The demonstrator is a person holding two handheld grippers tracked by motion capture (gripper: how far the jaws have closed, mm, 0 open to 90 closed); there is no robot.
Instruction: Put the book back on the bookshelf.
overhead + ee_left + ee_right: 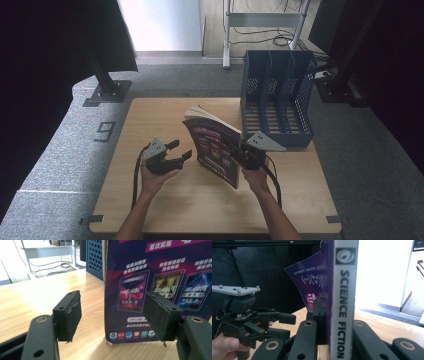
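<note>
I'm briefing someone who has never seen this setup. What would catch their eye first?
First the purple book, standing on edge mid-table, its spine, lettered SCIENCE FICTION, clamped in the right claw. Next the blue file rack at the table's far right corner, behind the book. Then the left claw, open, facing the book's cover from the left, apart from it.

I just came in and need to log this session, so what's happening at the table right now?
A person works two handheld grippers at a wooden table. The right gripper is clamped on the spine of a purple science fiction book and holds it upright, its bottom corner near the tabletop. The left gripper hangs open beside the cover, not touching it. A blue file rack stands at the far right of the table, its slots showing nothing inside.
</note>
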